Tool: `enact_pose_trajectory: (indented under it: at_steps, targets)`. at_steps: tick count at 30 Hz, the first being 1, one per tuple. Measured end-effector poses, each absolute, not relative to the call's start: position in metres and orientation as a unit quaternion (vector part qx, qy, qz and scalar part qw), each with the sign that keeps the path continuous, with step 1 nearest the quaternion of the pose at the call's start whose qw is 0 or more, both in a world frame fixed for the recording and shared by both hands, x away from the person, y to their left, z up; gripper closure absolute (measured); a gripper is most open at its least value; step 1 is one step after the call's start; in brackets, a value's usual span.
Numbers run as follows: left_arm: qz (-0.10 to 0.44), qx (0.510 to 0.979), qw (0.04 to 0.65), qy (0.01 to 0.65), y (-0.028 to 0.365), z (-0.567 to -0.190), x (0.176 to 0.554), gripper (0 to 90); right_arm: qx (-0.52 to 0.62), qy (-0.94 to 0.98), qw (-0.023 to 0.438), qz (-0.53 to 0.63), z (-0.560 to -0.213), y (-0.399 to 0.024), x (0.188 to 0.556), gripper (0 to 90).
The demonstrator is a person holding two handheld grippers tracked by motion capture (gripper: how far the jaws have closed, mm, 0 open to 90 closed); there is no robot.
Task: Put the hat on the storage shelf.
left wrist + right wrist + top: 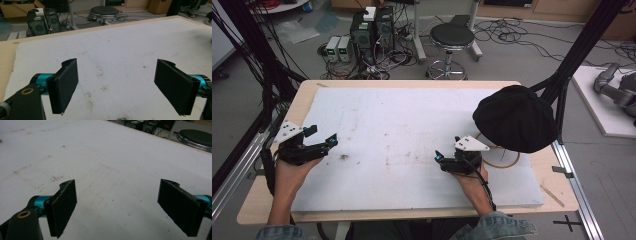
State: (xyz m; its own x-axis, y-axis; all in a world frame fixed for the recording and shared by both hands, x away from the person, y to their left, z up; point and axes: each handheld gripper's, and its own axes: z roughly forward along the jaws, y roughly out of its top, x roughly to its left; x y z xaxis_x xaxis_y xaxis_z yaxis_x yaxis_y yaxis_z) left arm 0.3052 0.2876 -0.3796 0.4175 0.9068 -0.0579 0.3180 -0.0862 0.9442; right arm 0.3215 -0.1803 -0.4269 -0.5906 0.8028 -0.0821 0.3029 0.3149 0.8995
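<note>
Left tool (319, 142) wide open, empty, resting at left edge of white mat (402, 125) on desk (307, 95). Right tool (447, 160) wide open, empty, near black hat (516, 119), apart from it. Hat at mat's right side, over wooden ring (512, 159). Judgement: nothing grasped yet, work at start. High view gives hat; left gripper view gives stool (104, 11).

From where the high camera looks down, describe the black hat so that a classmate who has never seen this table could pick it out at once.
Start at the white mat covering the wooden table and follow it to its far right corner. There lies the black hat, beyond the right gripper, overhanging a thin ring on the mat. It is the one soft, round, all-black thing on the mat.
</note>
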Motion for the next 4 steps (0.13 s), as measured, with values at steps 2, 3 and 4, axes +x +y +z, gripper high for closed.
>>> enact_pose_trajectory:
  at_steps: [2,3,4]
  targets:
    - [0.293,0.676,0.502,0.453,0.2872,-0.38,0.3057,19.7,0.364,0.762,0.273,0.461,-0.4268,-0.181,0.3212,15.8]
    - [0.292,0.677,0.501,0.453,0.2868,-0.3805,0.306,19.7,0.364,0.762,0.273,0.461,-0.4268,-0.1811,0.3212,15.8]
    - [0.292,0.677,0.501,0.453,0.2868,-0.3805,0.306,19.8,0.364,0.762,0.273,0.461,-0.4268,-0.1811,0.3212,15.8]
